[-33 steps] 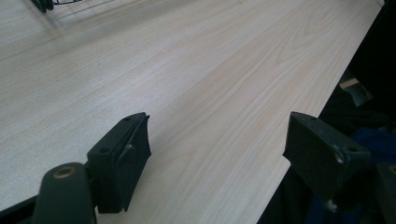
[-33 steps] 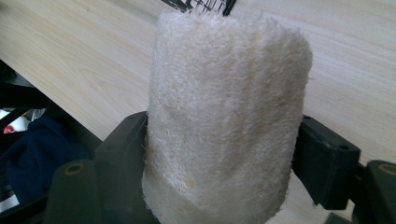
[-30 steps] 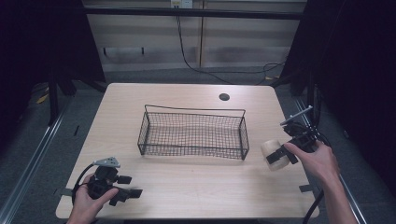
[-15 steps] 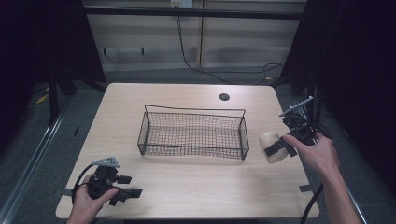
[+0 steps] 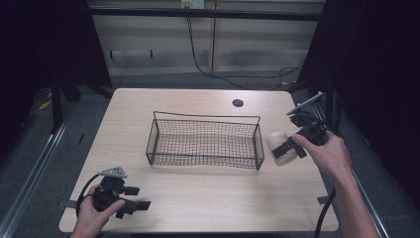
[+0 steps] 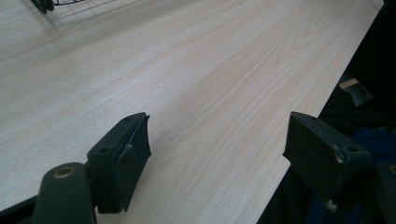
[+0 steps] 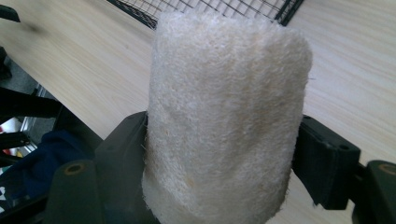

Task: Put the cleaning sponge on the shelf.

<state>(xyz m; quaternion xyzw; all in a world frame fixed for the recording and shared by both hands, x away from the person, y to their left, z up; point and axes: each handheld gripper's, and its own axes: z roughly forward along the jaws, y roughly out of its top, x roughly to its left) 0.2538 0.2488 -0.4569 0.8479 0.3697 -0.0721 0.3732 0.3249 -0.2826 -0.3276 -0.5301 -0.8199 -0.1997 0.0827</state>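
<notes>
We find the right tool (image 5: 286, 148) clamped on a pale, fibrous loofah roll (image 5: 278, 147), its jaws pressing the roll's two flanks low on its body, as the right gripper view confirms (image 7: 224, 126). The roll is held clear of the surface (image 5: 208, 198), just beside the right end of the wire basket (image 5: 203, 141) and near the surface's right edge. The left tool (image 5: 130, 206) rests by the near left corner, jaws wide and nothing between them (image 6: 219, 154). We judge the step in hand to be the carry of the roll into the basket. To do it well, we advise lifting until the roll's lower end plainly clears the basket's right rim before travelling across, since the soft fibres could snag on the wire. The grip should be held steady; squeezing harder would only deform the roll. We recommend lowering over the middle of the mesh floor and opening only once the roll is resting there. The left tool can stay put, well apart from the path.
</notes>
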